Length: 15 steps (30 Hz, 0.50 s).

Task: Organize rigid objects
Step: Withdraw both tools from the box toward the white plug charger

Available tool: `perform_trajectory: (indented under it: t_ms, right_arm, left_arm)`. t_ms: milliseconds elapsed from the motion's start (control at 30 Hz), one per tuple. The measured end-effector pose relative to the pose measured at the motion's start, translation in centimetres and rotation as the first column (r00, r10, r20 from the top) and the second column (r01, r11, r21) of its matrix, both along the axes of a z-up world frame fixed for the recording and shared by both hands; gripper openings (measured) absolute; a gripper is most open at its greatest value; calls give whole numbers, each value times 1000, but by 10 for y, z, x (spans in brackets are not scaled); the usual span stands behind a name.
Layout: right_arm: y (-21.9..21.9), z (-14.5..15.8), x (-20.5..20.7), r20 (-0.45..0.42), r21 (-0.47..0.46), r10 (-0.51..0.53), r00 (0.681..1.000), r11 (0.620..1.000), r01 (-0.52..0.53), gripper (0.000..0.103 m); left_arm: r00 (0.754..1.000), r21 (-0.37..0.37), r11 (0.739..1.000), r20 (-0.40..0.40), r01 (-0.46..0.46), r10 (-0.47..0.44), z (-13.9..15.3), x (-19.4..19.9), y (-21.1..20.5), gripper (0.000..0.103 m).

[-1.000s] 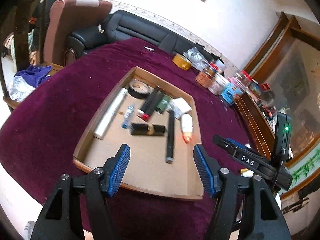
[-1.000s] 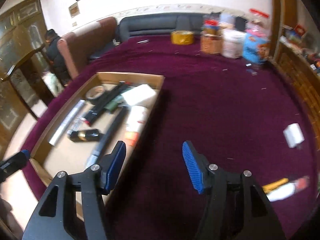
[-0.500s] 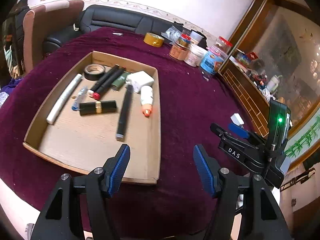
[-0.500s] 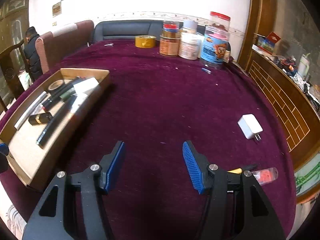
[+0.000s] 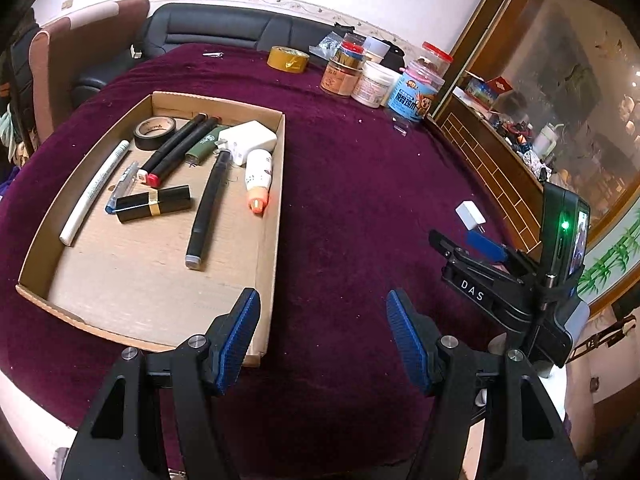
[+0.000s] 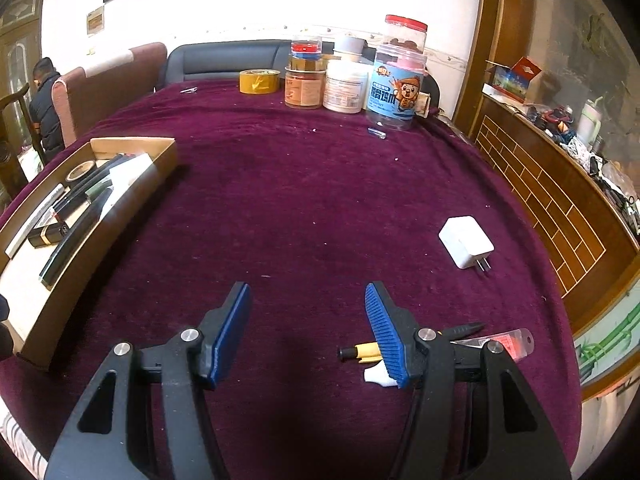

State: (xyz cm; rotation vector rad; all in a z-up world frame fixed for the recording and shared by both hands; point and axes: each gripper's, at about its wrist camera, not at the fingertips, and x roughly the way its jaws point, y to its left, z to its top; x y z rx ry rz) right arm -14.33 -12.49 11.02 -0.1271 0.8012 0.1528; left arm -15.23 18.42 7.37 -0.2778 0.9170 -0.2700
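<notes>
A shallow cardboard tray on the purple tablecloth holds a black tape roll, markers, a black lipstick tube, a long black pen, a white charger and a white bottle with an orange tip. The tray also shows at the left of the right wrist view. A second white charger lies loose on the cloth; it also shows in the left wrist view. A yellow-and-black pen and a clear tube lie behind my right fingers. My left gripper is open and empty by the tray's near right corner. My right gripper is open and empty over bare cloth.
Jars and tubs and a yellow tape roll stand at the table's far edge. A black sofa and a chair lie beyond. A wooden cabinet runs along the right. The right gripper's body shows in the left wrist view.
Both grippers swung right, away from above the tray toward the open cloth. The loose white charger has come closer in the right wrist view. Both stayed open.
</notes>
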Motion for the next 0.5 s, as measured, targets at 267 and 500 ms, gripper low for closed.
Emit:
perform_trajectory:
  t_ms: [267, 500]
  right_arm:
    - [-4, -2, 2, -4, -14, -6, 1000, 1000, 6, 58]
    - [-34, 1, 16, -49, 43, -23, 999, 999, 25, 58]
  left_arm:
    - [1000, 7, 1000, -21, 13, -12, -5, 5, -7, 60]
    - [999, 1, 1000, -36, 23, -23, -9, 8, -8, 60]
